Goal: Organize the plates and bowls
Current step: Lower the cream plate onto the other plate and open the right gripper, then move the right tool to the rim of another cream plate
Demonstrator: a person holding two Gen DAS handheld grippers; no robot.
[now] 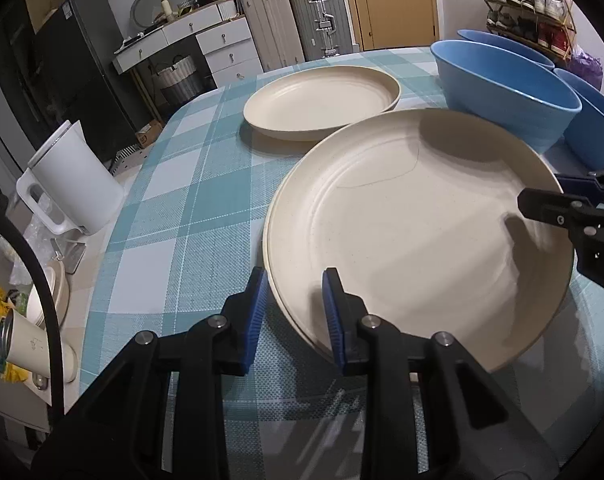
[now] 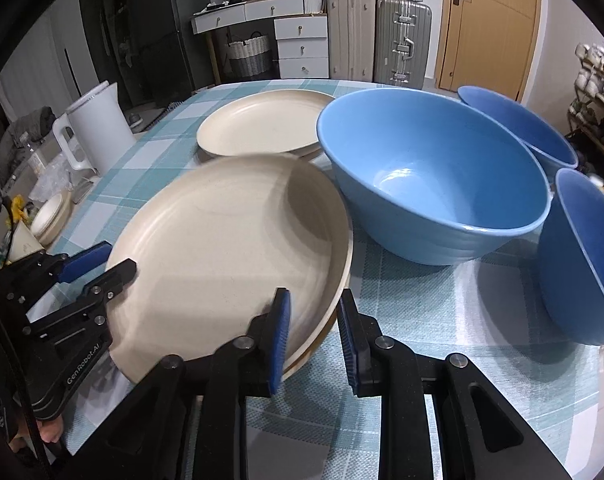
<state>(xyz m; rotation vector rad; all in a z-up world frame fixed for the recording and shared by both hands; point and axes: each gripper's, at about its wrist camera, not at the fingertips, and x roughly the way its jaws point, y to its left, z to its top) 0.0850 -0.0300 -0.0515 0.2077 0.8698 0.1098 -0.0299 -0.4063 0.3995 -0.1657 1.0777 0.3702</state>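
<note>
Cream plate (image 1: 413,224), mid-frame, sits between both grippers' parted fingers: left gripper (image 1: 296,312) and right gripper (image 2: 311,336) straddle opposite rims, neither clamped. Uneven closing could tip it against the blue bowl (image 2: 429,176) just beside it.

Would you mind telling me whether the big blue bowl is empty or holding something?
Empty: the big blue bowl shows only its bare, glossy inside in the right wrist view.
</note>
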